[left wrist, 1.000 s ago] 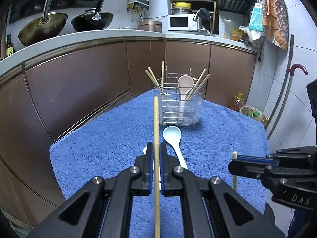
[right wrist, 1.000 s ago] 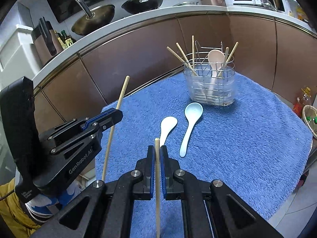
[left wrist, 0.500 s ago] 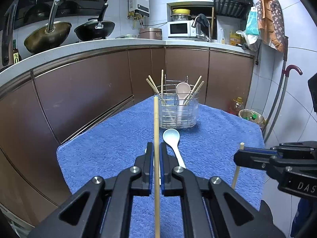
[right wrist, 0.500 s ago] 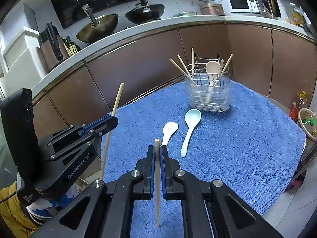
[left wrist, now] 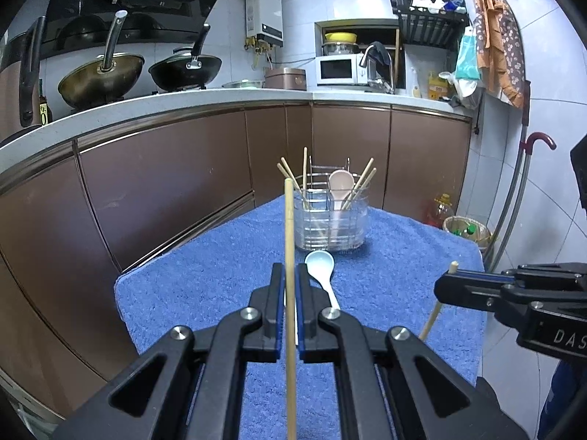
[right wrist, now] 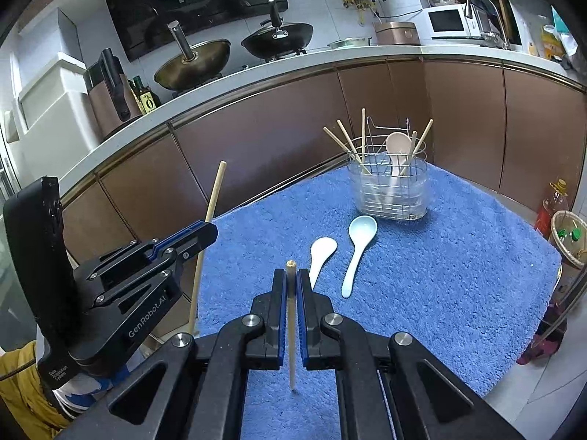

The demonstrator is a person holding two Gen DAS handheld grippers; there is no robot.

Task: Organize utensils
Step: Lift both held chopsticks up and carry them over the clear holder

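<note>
My left gripper [left wrist: 290, 275] is shut on a wooden chopstick [left wrist: 290, 227] that stands upright between its pads. My right gripper [right wrist: 291, 280] is shut on a second chopstick [right wrist: 291, 330], whose tip pokes just above the jaws. Each gripper shows in the other's view: the right one [left wrist: 445, 288] at the right, the left one [right wrist: 209, 229] at the left. Both hang above a blue towel [right wrist: 440, 275]. At the towel's far end a clear utensil holder [right wrist: 390, 190] has several chopsticks and a pink spoon [right wrist: 398, 145] in it. A pale blue spoon [right wrist: 357, 249] and a white spoon [right wrist: 319, 256] lie on the towel.
Brown cabinets [left wrist: 165, 190] under a white counter curve close behind the towel. Two woks [right wrist: 190, 62] sit on the stove. A basket of bottles [right wrist: 570, 234] and an oil bottle stand on the floor at the right. A yellow sleeve [right wrist: 18, 396] shows at the lower left.
Both grippers have risen and drawn back from the holder, each still gripping its chopstick. The holder and spoons look smaller and farther; they have not moved.
</note>
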